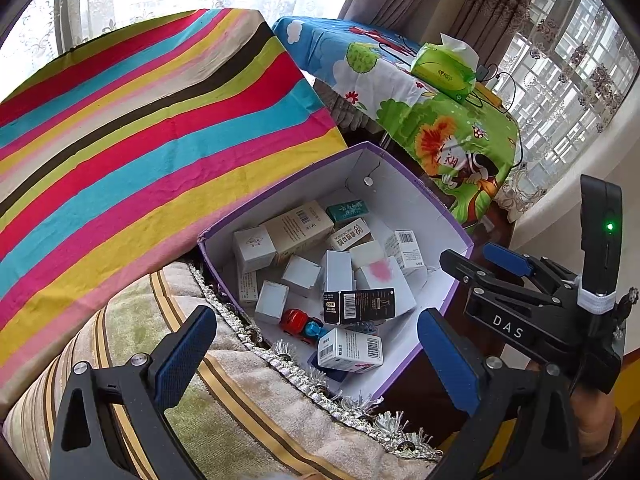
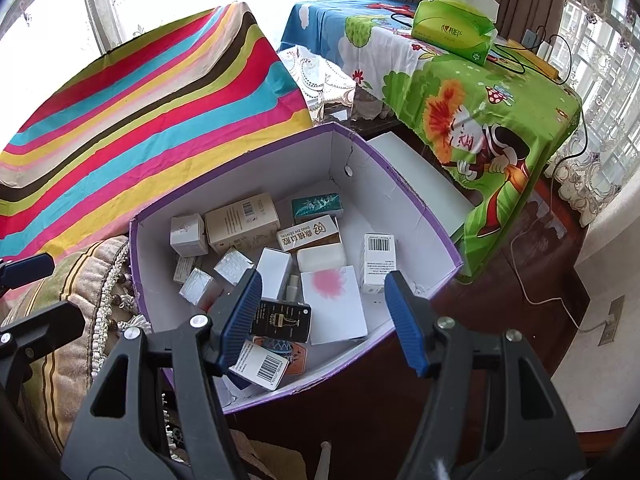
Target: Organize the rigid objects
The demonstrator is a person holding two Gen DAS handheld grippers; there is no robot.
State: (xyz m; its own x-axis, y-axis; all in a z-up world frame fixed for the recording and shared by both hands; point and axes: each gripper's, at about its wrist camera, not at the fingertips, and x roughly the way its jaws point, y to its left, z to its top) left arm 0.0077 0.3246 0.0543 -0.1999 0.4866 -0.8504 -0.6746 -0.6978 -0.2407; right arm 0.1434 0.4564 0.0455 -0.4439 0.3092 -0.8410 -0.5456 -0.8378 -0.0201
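Striped cloth [image 1: 140, 120] bare beside purple box [image 2: 420, 216]. Small cartons [image 2: 244, 222] and toy car [image 1: 302, 326] all lie inside it. My left gripper [image 1: 316, 356] and right gripper [image 2: 324, 320] hang open, empty. Sorting looks finished.

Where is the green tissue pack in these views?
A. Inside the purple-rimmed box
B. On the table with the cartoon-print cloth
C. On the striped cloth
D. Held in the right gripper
B: the green tissue pack sits on the cartoon-print cloth, beyond the purple-rimmed box, which holds only small cartons and a toy.
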